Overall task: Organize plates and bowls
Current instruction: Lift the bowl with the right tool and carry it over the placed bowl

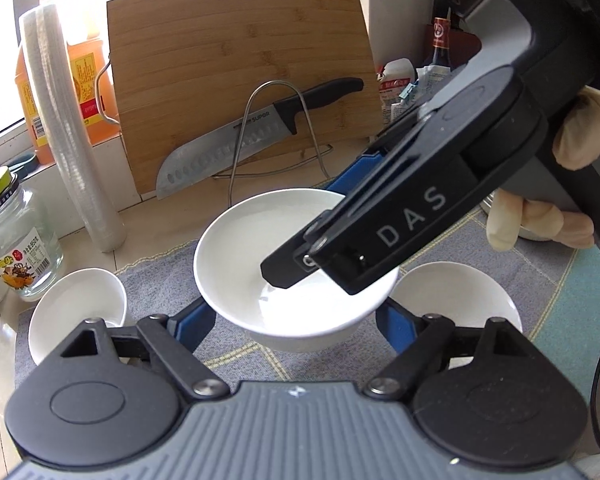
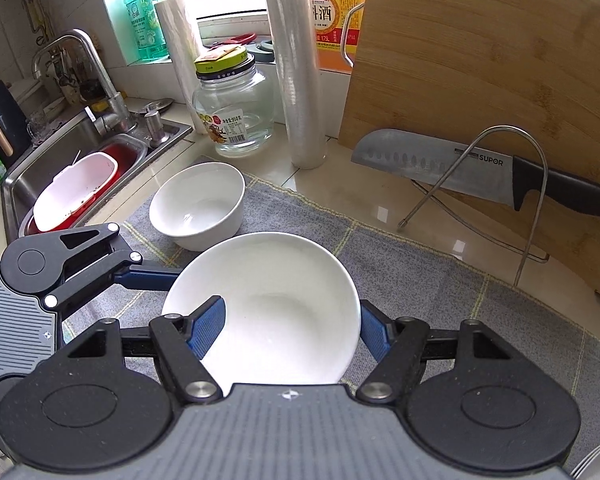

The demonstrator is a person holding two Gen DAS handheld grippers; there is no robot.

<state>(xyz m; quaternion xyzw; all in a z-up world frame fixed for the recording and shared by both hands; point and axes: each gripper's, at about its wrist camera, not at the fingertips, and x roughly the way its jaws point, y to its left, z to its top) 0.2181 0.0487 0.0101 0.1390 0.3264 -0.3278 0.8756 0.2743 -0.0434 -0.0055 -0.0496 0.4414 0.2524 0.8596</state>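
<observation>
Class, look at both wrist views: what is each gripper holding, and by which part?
Both hold the same white bowl: the right gripper pinches its rim, one finger inside; the left gripper clasps its outer sides.

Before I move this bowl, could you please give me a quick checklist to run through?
1. Left hand-held gripper: fingers on both sides of the held bowl: ok.
2. Right hand-held gripper: one finger inside the held bowl, one outside: ok.
3. Held bowl empty: ok.
4. Held bowl clear of the cloth: cannot tell.
5. Spare bowl upright, empty: ok.
6. Knife apart from both bowls: ok.
</observation>
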